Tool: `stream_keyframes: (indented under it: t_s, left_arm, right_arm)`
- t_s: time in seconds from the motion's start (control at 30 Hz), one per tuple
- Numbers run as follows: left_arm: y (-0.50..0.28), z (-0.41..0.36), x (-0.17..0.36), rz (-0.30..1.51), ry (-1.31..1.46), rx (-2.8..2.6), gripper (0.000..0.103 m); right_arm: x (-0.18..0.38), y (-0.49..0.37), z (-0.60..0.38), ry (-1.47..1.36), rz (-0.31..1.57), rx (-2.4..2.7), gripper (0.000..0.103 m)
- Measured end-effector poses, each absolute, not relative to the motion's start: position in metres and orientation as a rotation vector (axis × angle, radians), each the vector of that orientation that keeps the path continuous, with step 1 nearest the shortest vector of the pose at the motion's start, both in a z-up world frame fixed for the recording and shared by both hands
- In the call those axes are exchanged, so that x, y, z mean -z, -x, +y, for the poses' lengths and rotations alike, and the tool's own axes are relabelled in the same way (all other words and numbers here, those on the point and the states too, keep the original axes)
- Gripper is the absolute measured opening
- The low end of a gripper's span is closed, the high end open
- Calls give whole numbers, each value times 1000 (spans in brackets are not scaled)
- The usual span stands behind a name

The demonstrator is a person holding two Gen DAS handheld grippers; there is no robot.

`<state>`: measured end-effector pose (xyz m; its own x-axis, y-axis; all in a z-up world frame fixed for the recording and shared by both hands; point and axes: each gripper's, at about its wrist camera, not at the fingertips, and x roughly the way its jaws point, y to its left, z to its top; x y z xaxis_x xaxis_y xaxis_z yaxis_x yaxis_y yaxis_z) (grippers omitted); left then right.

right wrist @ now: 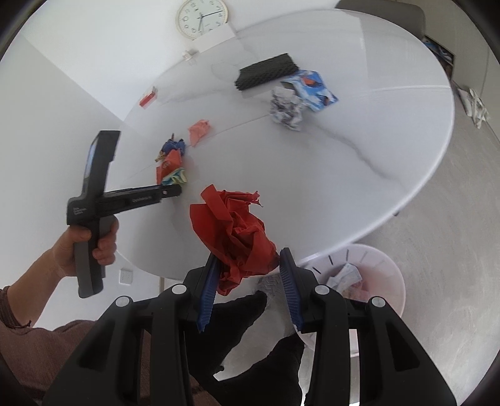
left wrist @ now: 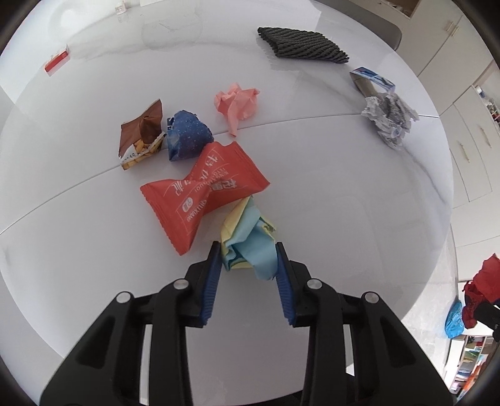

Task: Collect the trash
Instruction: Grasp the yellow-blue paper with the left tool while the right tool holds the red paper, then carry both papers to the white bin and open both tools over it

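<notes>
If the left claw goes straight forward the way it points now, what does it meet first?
The left claw already has the crumpled yellow and blue paper between its fingers, so that comes first. Just beyond lies the red snack wrapper, probably next.

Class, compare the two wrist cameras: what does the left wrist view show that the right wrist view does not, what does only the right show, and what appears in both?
Only the left wrist view: the left gripper closed on the blue-yellow paper wad seen close up.

Only the right: the wall clock, the pink bin, and the person's hand.

Both: the white table, red wrapper, pink paper, black mesh, and crumpled red paper.
</notes>
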<state>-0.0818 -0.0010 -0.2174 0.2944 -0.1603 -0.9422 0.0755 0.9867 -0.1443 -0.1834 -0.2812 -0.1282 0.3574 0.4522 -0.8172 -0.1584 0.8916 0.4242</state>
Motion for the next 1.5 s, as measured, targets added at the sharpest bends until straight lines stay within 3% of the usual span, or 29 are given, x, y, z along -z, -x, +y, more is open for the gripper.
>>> stream_keyframes:
  t_s: [0.5,0.57,0.63,0.7,0.87,1.13,1.17,1.27,1.5]
  left_arm:
    - [132,-66,167,1241,-88,509,33]
    - [138,-86,162,1232,-118,576,34]
    - [143,-108,159,1230,-148,640,34]
    - [148,-128,157,1224,-184,682,34]
    - [165,-184,158,1209,-268,804,34]
    - [182,-238,182,1260,-339,896,34]
    - [182,-241,185,1267,-346,899,36]
    - [182,-248,192,1293,-369,863,75]
    - [182,-242,188,1290,-345,818,90]
  right_arm:
    - [194,230,-341,-314,1301,-195,42]
    - [214,229,-340,-307,1340,-180,70]
    - [227,228,-342,-291,1358,-135,78]
    - [232,230,-349,-311,1362,-103,79]
    - [214,248,-379,-369,1302,7,91]
    - [178,277,-425,-419,1205,156,96]
    - [176,280,-429,-427,1195,163,97]
    - [171,286,-439,-451,1173,188,98]
    - [168,286,-446,-478,1162,214,98]
